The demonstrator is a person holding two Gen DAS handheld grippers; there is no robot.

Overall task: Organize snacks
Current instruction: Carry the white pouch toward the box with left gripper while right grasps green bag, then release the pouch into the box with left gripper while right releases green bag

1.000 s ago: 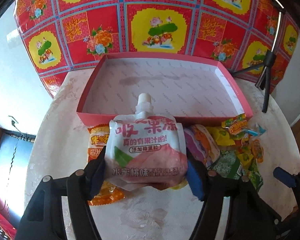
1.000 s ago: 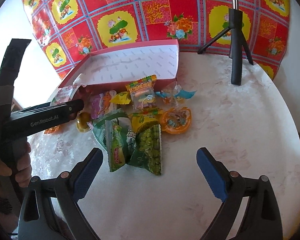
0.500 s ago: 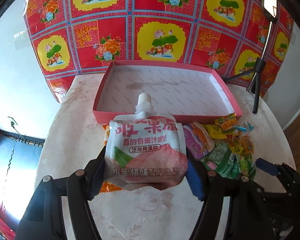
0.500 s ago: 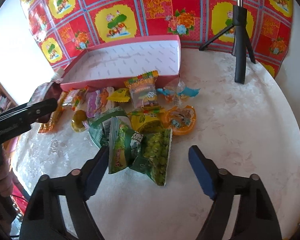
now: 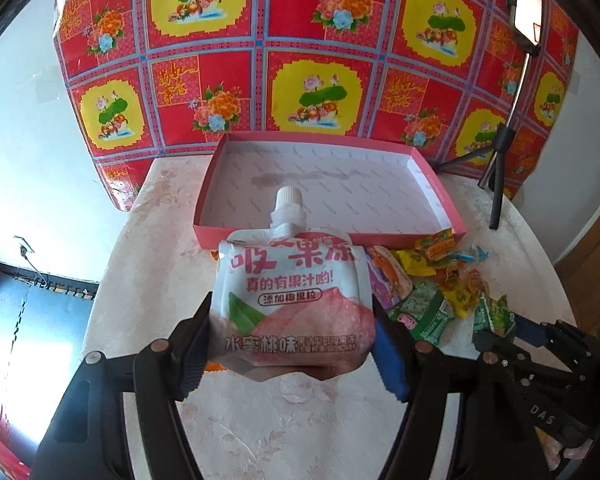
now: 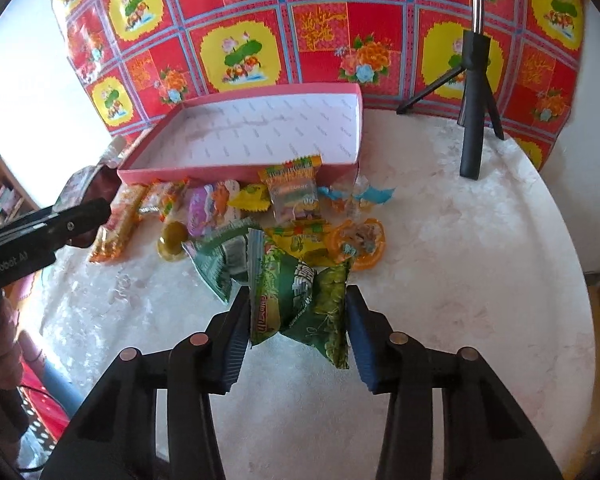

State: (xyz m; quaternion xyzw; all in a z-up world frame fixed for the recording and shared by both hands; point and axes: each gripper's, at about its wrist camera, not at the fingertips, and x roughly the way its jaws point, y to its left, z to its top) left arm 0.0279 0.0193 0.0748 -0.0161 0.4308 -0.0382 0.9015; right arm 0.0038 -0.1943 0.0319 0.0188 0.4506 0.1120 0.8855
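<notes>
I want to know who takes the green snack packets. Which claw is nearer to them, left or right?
Right. The right claw is closing around the green snack packets, which sit between its fingers. The left claw grips the peach jelly pouch, off to their side.

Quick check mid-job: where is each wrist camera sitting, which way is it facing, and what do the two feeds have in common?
Left wrist: rides the left claw, looking down and forward at the jelly pouch it grips; the right claw shows at right.
Right wrist: rides the right claw, looking down at the green snack packets its jaws are closing around; the left claw and a hand show at left.
Shared: pink tray, snack pile, tripod, patterned backdrop.
</notes>
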